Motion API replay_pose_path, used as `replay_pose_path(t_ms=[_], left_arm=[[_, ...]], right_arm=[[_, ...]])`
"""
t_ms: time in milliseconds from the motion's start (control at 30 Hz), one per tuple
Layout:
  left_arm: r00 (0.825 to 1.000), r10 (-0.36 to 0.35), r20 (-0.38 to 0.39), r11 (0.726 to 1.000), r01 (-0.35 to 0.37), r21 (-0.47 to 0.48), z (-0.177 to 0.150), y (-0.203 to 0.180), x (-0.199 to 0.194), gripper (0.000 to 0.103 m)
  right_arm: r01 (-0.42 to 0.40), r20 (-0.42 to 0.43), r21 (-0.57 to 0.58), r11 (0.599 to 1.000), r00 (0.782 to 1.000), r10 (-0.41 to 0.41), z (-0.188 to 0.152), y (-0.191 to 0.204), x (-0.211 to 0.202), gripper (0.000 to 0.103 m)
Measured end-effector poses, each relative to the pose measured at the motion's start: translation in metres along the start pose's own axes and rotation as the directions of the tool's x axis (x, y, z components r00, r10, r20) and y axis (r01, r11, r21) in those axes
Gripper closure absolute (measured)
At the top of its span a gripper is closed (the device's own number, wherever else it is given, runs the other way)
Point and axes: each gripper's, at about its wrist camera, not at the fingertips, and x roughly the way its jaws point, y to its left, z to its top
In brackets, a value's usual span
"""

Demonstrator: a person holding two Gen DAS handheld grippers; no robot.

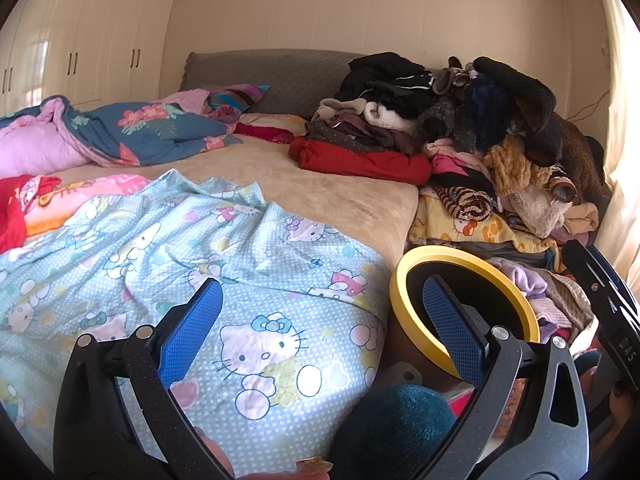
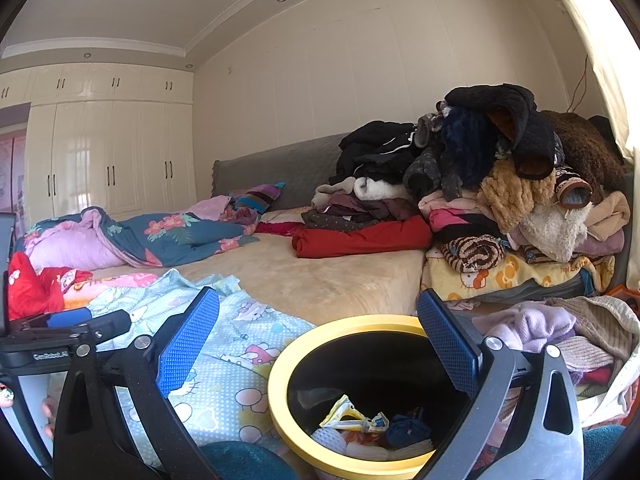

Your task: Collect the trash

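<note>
Yellow-rimmed bin [image 2: 280,408] upright beside bed [image 2: 320,276], mouth up, wrapper [image 2: 352,416] lying inside, right tongs [image 2: 318,348] wide above it, left tongs [image 1: 322,326] wide, empty.

A home bedroom: bed [image 1: 320,184], heaped clothes [image 1: 460,120], built-in wardrobes [image 2: 112,152]

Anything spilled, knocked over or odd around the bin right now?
Nothing spilled. The yellow-rimmed black bin stands upright beside the bed, crumpled wrappers inside. Only oddity: the heaped pile of clothes leans untidily against the wall. Both grippers are open and hold nothing.
</note>
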Motion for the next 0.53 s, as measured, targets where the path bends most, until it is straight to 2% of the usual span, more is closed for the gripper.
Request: replay_pose_path(t_ms=[133,233,300,333,367,400,433,467,500,533], left_arm=[[0.999,0.038,-0.025,0.998,-0.038,-0.040,0.003,0.014,0.004,0.011],[0.994,0.088,-0.061,0.985,-0.096,-0.142,0.012,0.056,0.005,0.011],[0.982,0.164,-0.091,0.962,-0.180,-0.208,0.017,0.098,0.003,0.011],[0.968,0.227,-0.104,0.936,-0.247,-0.250,0.019,0.128,-0.002,0.011],[0.951,0.286,-0.117,0.909,-0.308,-0.280,0.019,0.155,-0.007,0.011],[0.923,0.360,-0.139,0.868,-0.386,-0.313,0.018,0.189,-0.014,0.011],[0.889,0.429,-0.157,0.820,-0.457,-0.345,0.015,0.226,-0.025,0.011],[0.854,0.492,-0.171,0.776,-0.519,-0.359,0.011,0.256,-0.035,0.011],[0.773,0.598,-0.211,0.689,-0.630,-0.358,0.002,0.300,-0.049,0.011],[0.729,0.642,-0.237,0.640,-0.679,-0.359,-0.004,0.325,-0.057,0.011]], right_arm=[[-0.064,-0.025,-0.004,0.998,0.998,0.064,0.012,0.020,0.006,0.006],[-0.174,-0.054,-0.027,0.984,0.984,0.173,0.024,0.056,0.018,0.006],[-0.283,-0.087,-0.044,0.958,0.956,0.279,0.031,0.090,0.030,0.006],[-0.353,-0.131,-0.060,0.934,0.930,0.343,0.032,0.116,0.041,0.006],[-0.407,-0.175,-0.077,0.910,0.904,0.389,0.031,0.140,0.050,0.006],[-0.494,-0.243,-0.089,0.865,0.853,0.462,0.027,0.178,0.063,0.006],[-0.548,-0.289,-0.092,0.832,0.814,0.504,0.023,0.205,0.070,0.006],[-0.605,-0.344,-0.093,0.790,0.765,0.545,0.016,0.235,0.079,0.006],[-0.673,-0.416,-0.087,0.734,0.695,0.587,0.004,0.271,0.088,0.006],[-0.731,-0.494,-0.085,0.678,0.621,0.608,-0.011,0.310,0.095,0.006]])
